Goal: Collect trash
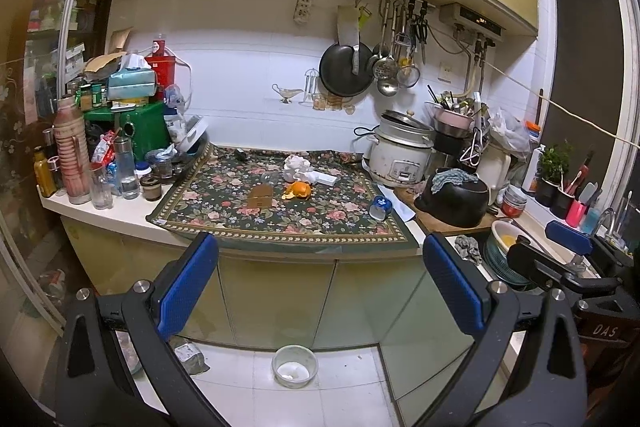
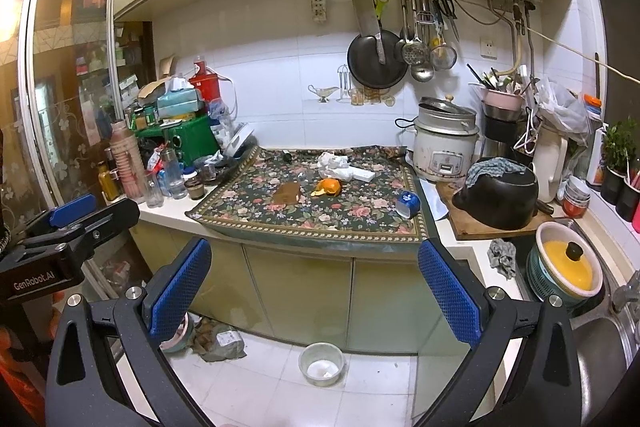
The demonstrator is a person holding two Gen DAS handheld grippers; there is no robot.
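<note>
On the floral cloth point(image 1: 224, 207) point(image 2: 360, 223) lie an orange peel point(image 1: 297, 190) point(image 2: 328, 187), crumpled white tissue point(image 1: 297, 166) point(image 2: 332, 165), a brown cardboard piece point(image 1: 260, 195) point(image 2: 287, 194), a blue tipped-over can point(image 1: 380, 207) point(image 2: 408, 204) and a white flat box point(image 1: 326, 179) point(image 2: 362, 175). My left gripper point(image 1: 320, 291) is open and empty, held back from the counter, above the floor. My right gripper point(image 2: 316, 291) is open and empty, likewise in front of the cabinets. Each gripper shows at the edge of the other's view.
A white bowl point(image 1: 295, 365) point(image 2: 322, 364) stands on the floor tiles. A rice cooker point(image 1: 402, 157) point(image 2: 444, 147), a black pot point(image 1: 456, 197) point(image 2: 498, 197) on a board and a sink point(image 2: 600, 347) are on the right. Bottles and jars point(image 1: 100, 171) point(image 2: 160, 171) crowd the left.
</note>
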